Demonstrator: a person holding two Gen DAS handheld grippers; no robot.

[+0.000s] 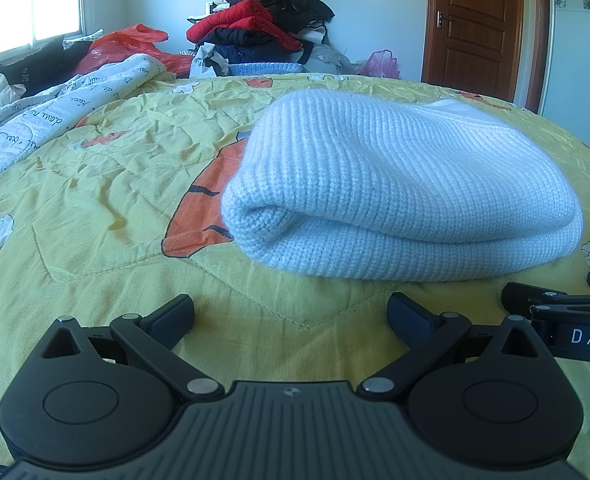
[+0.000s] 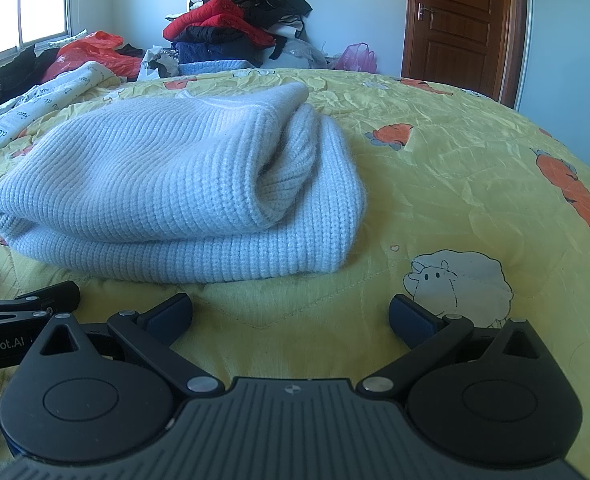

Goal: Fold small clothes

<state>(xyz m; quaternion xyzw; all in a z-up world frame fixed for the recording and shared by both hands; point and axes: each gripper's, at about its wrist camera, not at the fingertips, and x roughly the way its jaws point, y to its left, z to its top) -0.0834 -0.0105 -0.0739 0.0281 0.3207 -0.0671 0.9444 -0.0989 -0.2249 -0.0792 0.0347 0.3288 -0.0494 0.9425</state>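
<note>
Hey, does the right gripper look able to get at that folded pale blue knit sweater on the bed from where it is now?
Probably yes. The right tongs are open and empty, and the folded pale blue knit sweater lies just ahead and to their left on the yellow quilt, with only bare quilt between.

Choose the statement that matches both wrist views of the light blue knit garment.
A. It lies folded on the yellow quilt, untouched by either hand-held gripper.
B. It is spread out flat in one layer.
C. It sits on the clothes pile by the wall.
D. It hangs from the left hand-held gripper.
A: the light blue knit garment lies doubled over on the yellow quilt, while the left hand-held gripper and right hand-held gripper sit open short of it.
</note>
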